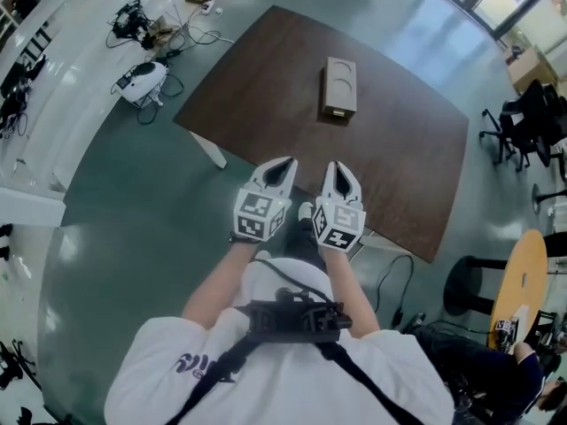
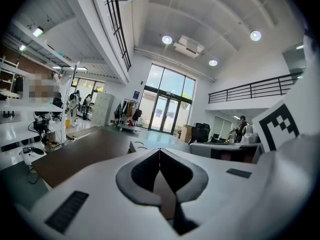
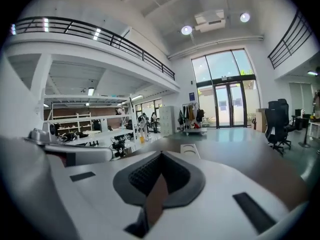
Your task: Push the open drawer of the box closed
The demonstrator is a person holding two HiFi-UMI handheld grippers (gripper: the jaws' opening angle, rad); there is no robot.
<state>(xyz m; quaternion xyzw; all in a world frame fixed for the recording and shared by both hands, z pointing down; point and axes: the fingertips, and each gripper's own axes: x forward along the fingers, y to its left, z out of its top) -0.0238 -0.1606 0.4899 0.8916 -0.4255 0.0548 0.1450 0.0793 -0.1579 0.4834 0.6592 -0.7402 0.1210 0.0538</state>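
On dark matte table [image 1: 403,153]: rect. beige box [image 1: 339,87].

No legible text or signs.

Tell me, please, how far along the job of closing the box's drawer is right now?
Done: nothing yet. The box sits alone on the brown table with neither gripper touching it. In hand: the left gripper and right gripper are both shut and empty, at the table's near edge, short of the box. Left: reaching the box and pushing the drawer in; how far it sticks out is too small to tell.
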